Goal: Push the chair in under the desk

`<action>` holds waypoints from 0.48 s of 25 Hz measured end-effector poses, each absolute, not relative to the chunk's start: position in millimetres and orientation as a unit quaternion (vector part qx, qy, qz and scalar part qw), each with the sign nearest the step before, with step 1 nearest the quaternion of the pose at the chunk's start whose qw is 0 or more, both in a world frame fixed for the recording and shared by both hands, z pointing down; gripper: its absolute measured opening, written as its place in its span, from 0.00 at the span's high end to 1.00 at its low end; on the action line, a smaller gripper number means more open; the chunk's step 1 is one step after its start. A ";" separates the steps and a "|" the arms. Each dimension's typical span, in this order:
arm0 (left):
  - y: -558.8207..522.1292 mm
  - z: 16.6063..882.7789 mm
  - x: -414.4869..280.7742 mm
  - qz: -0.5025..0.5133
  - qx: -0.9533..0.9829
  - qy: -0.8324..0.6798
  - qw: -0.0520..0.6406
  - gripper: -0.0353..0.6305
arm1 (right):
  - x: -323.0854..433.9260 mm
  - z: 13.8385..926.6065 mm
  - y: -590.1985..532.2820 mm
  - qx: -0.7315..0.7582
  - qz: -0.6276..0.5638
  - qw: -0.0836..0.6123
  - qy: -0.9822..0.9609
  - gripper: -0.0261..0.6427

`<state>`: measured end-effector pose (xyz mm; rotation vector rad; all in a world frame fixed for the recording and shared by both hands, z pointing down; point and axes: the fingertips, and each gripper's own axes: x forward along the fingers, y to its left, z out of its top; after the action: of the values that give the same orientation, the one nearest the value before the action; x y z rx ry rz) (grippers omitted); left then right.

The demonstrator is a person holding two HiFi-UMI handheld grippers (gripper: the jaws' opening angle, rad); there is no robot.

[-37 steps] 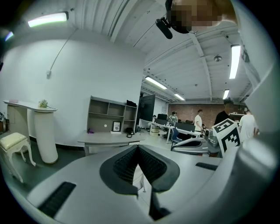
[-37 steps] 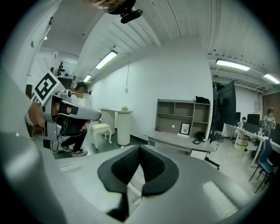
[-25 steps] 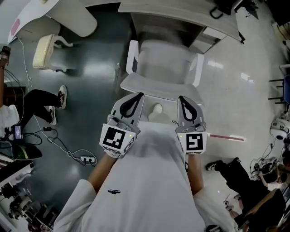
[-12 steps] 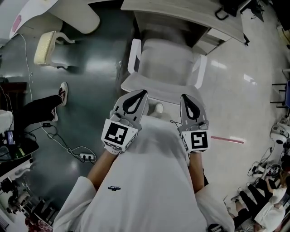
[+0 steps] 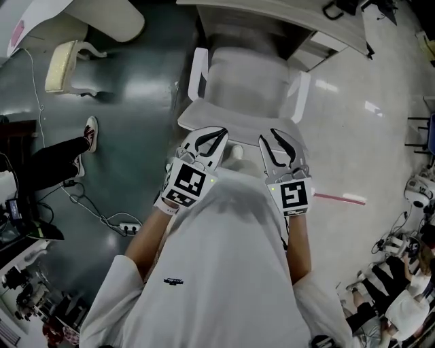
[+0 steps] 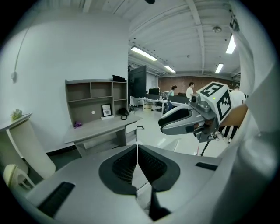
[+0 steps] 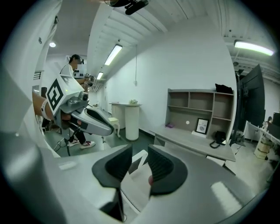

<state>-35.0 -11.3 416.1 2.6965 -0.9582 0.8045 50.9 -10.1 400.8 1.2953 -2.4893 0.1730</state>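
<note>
A white chair (image 5: 239,87) with armrests stands in front of me, its seat partly under the grey desk (image 5: 285,12) at the top of the head view. Its backrest edge (image 5: 204,121) lies just ahead of both grippers. My left gripper (image 5: 219,133) hovers at the backrest's left part, its jaws (image 6: 137,151) shut with nothing between them. My right gripper (image 5: 272,136) is near the backrest's right part. Its jaws (image 7: 140,159) are opening, and only the chair (image 7: 136,179) far below shows through the gap. Whether either gripper touches the backrest I cannot tell.
A cream chair (image 5: 64,64) stands at the upper left. A seated person's legs and shoes (image 5: 64,153) are at the left, beside cables and a power strip (image 5: 129,229). A pink strip (image 5: 340,198) lies on the floor to the right. People sit at the lower right (image 5: 401,299).
Both grippers have moved forward to the chair's backrest. The right gripper's jaws have parted; the left jaws stay shut. The left gripper has turned slightly inward.
</note>
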 end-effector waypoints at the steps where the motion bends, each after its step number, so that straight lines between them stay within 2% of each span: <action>1: -9.7 422.9 -31.1 0.281 0.905 -0.309 0.079 0.94 | 50.3 407.4 -9.6 0.447 0.061 0.175 -0.875 0.77; 2: -7.8 430.1 -26.6 0.293 0.907 -0.293 0.071 0.92 | 49.9 414.6 -9.1 0.439 0.063 0.185 -0.877 0.76; 4: -2.1 444.8 -18.8 0.321 0.909 -0.258 0.058 0.82 | 48.3 429.8 -6.5 0.421 0.070 0.205 -0.881 0.73; 8: 8.7 473.3 -11.3 0.373 0.905 -0.201 0.032 0.70 | 46.6 464.2 2.7 0.382 0.079 0.256 -0.884 0.70; 12: 14.7 498.0 -11.5 0.406 0.899 -0.165 0.023 0.66 | 40.6 494.4 9.4 0.343 0.076 0.311 -0.883 0.67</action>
<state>-11.5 14.7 498.0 2.7821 -0.5095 1.2574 40.6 9.4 494.4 0.9062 -2.3319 0.1999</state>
